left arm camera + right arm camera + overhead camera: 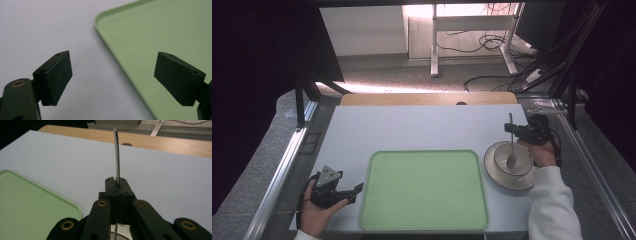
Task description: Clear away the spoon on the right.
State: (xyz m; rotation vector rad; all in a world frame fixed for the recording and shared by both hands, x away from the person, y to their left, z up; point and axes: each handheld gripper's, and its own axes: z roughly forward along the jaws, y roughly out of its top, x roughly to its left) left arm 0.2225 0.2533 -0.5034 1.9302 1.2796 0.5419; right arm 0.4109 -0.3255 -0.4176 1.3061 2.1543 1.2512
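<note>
A metal spoon [511, 145] stands nearly upright with its bowl end inside a small bowl [513, 159] that sits on a round plate [497, 172] at the table's right. My right gripper [518, 131] is shut on the spoon's handle [116, 157], which sticks up past the jaws in the right gripper view. My left gripper [354, 190] is open near the front left, its fingers [56, 77] empty and straddling the left rim of the green tray [117, 53]. The green tray [424, 190] lies flat at the table's middle front.
The pale tabletop [412, 130] has a wooden strip [427, 98] along its far edge. Metal rails [282, 170] run down both sides. Beyond the table stand a desk frame [434, 45] and loose cables [492, 80] on the floor.
</note>
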